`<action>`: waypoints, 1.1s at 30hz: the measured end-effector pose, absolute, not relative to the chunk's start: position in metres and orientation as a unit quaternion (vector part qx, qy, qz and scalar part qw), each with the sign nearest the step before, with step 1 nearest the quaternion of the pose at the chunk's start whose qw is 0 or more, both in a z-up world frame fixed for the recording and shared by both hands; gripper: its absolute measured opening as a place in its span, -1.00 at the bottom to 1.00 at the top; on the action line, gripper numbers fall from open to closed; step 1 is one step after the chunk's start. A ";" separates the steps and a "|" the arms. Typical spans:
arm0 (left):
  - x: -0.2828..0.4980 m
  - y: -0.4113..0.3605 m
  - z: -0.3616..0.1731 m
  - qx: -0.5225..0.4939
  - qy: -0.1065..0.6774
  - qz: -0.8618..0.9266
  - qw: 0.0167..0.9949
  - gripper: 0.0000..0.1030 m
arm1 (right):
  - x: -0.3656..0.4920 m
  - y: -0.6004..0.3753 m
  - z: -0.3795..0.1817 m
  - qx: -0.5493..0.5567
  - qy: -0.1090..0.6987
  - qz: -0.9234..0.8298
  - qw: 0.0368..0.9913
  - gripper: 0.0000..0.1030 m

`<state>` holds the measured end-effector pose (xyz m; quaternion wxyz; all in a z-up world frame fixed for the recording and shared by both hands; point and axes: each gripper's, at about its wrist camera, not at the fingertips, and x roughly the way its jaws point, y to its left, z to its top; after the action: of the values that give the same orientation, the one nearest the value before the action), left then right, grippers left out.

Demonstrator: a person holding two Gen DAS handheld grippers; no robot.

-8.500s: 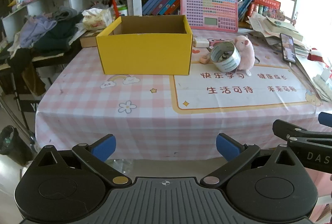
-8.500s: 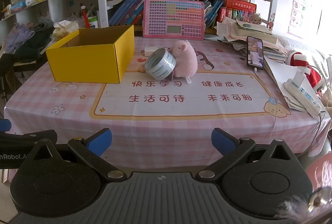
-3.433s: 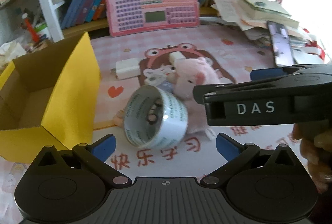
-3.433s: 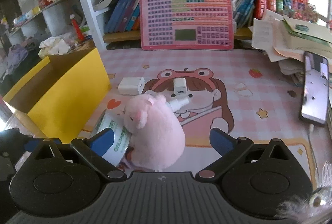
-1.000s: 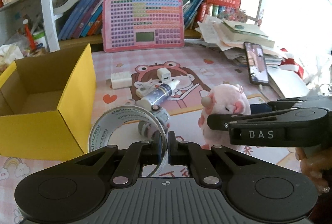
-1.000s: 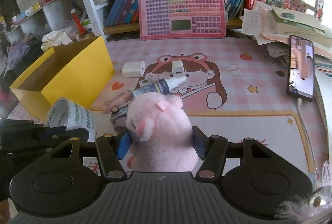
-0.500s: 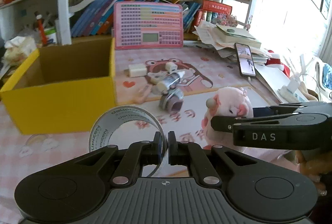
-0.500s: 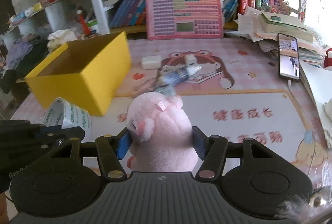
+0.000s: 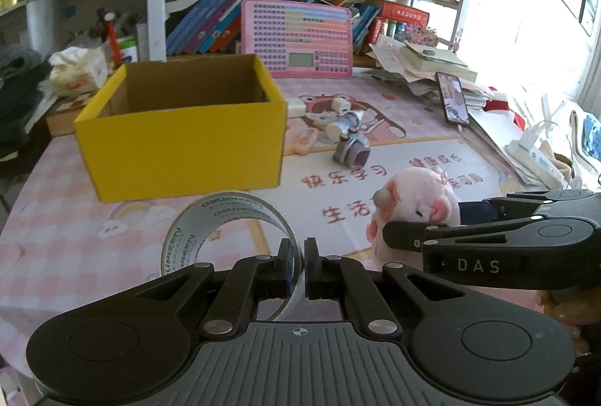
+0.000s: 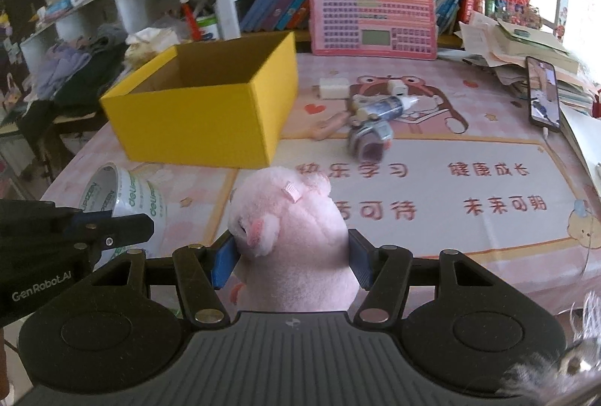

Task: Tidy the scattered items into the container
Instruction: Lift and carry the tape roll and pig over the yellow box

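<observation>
Left tongs point(image 9: 296, 257): we pinch the tape roll point(image 9: 225, 233) by its wall, so it hangs upright, clear of the bench point(image 9: 67, 240).
Right tongs point(image 10: 293, 257): we squeeze the pink plush pig point(image 10: 289, 237) at its sides.
Yellow box point(image 9: 180, 139): open-topped, ahead; both loads look bound there.
Left on the bench: dropper bottle point(image 10: 383, 105), chargers.

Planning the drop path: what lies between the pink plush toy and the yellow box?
In the right wrist view, only bare tablecloth lies between the plush toy and the yellow box.
</observation>
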<state>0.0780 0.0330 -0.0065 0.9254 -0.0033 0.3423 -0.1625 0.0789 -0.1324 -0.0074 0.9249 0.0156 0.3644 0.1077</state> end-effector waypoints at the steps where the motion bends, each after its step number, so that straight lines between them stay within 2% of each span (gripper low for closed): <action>1: 0.075 0.037 -0.007 -0.004 0.342 -0.161 0.926 -0.91 | 0.077 -0.128 -0.007 0.014 0.365 0.110 0.924 0.13; 21: 0.063 0.086 -0.011 -0.022 0.346 -0.135 0.928 -0.91 | 0.072 -0.072 -0.010 -0.020 0.377 0.152 0.913 0.13; 33: 0.065 0.098 -0.002 -0.020 0.329 -0.101 0.939 -0.91 | 0.084 -0.053 -0.001 -0.031 0.343 0.201 0.917 0.13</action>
<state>0.0653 0.0983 -0.0025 0.9388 -0.0205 0.3288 -0.1010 0.0836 -0.0529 -0.0010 0.9168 -0.0311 0.3435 0.2014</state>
